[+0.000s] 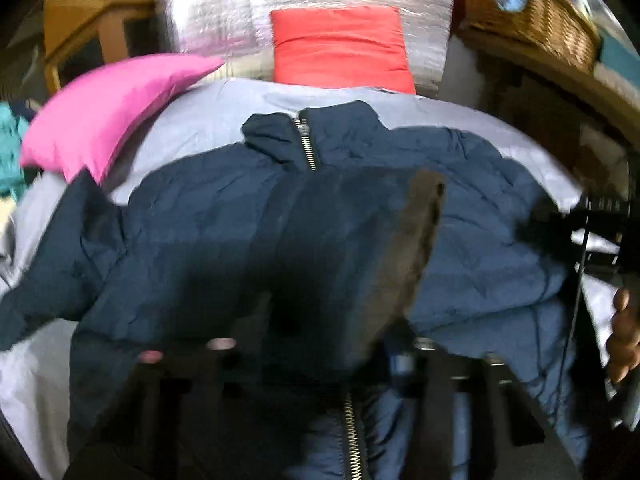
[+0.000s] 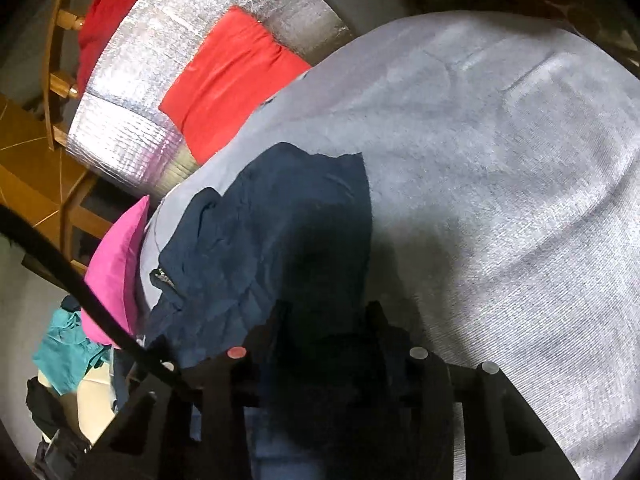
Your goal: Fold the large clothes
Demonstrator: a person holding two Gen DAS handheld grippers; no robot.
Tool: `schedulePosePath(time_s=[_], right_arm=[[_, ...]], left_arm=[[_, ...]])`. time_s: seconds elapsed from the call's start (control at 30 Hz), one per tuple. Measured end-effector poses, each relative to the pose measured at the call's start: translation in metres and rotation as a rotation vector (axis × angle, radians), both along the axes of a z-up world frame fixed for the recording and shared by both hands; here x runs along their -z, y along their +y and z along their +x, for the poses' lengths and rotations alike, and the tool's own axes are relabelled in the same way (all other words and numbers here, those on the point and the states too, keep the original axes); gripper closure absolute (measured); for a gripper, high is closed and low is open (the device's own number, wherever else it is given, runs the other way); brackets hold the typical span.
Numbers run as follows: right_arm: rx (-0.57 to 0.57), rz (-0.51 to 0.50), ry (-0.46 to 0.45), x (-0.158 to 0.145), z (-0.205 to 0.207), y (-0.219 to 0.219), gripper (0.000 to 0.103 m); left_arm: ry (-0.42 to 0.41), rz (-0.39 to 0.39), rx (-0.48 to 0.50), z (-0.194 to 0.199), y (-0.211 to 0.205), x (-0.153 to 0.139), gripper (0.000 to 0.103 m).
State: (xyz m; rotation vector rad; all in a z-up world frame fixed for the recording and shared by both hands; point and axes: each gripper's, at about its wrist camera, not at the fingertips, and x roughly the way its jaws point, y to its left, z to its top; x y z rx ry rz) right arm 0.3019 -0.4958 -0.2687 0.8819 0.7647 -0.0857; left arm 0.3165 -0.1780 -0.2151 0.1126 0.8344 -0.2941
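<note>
Navy jacket (image 1: 224, 216) fabric is pinched in the left claw (image 1: 352, 264) and the right claw (image 2: 332, 320), over a grey sheet (image 2: 500, 160).

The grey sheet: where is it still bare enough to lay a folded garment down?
The grey sheet is bare across the wide stretch to the right of the navy jacket. A narrower strip lies between the jacket collar and the red cushion. The side by the pink pillow is crowded.

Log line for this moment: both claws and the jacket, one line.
left claw: shut on navy jacket | right claw: shut on jacket | jacket: zipped, on grey sheet | fold: not done
</note>
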Motion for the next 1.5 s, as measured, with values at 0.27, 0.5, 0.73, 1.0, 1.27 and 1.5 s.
schedulePosePath(time_s=[0.27, 0.5, 0.73, 1.0, 1.27, 1.5], right_arm=[[0.008, -0.062, 0.009, -0.004, -0.001, 0.009, 0.061], [0.019, -0.069, 0.022, -0.005, -0.001, 0.011, 0.050], [0.011, -0.065, 0.024, -0.004, 0.003, 0.016, 0.035], [0.020, -0.081, 0.016, -0.003, 0.002, 0.019, 0.037], [0.016, -0.103, 0.042, 0.003, 0.004, 0.021, 0.039], [0.019, -0.117, 0.039, 0.002, 0.004, 0.022, 0.053]], left_arm=[[-0.175, -0.039, -0.158, 0.002, 0.075, -0.059, 0.072], [-0.128, -0.120, -0.325, 0.006, 0.148, -0.062, 0.025], [-0.067, -0.125, -0.298, 0.010, 0.165, -0.051, 0.025], [0.048, -0.120, -0.232, 0.041, 0.148, -0.015, 0.025], [0.110, -0.117, -0.183, 0.067, 0.120, 0.013, 0.059], [0.123, -0.102, -0.218, 0.071, 0.121, 0.019, 0.091]])
